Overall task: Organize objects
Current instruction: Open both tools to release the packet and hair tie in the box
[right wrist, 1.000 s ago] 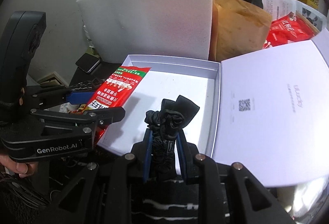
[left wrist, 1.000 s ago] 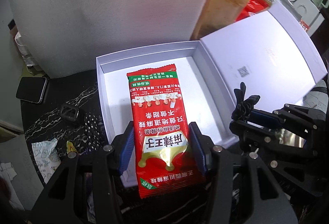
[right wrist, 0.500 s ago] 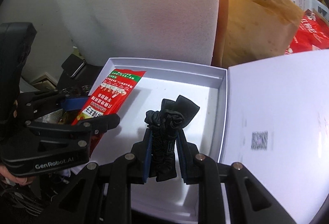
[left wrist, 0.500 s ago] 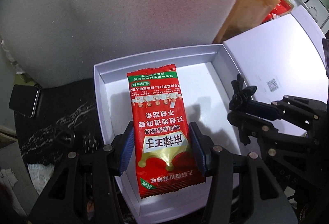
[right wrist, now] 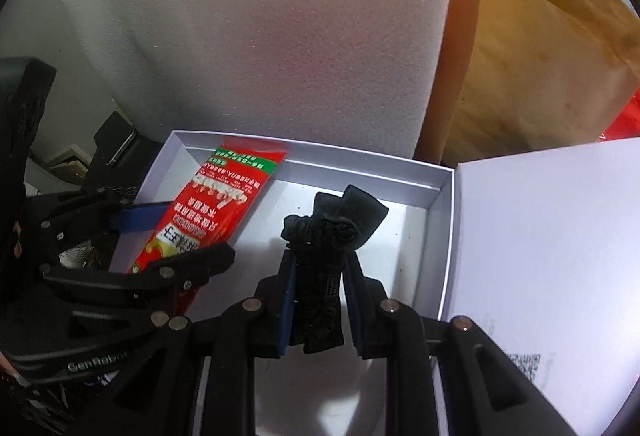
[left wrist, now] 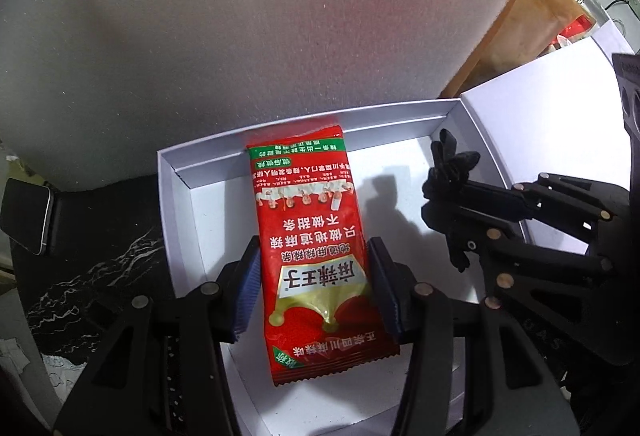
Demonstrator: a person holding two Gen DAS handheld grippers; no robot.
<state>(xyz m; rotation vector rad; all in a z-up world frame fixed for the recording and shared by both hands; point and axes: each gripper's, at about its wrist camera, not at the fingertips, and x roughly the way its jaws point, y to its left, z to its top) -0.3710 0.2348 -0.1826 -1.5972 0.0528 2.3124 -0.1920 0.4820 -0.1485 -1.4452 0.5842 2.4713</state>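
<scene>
A red snack packet (left wrist: 312, 248) printed with Chinese text and a green band at its far end hangs lengthwise over the left half of the open white box (left wrist: 176, 204), while a bunched black fabric item (right wrist: 328, 236) stands upright over the box's right half.
</scene>
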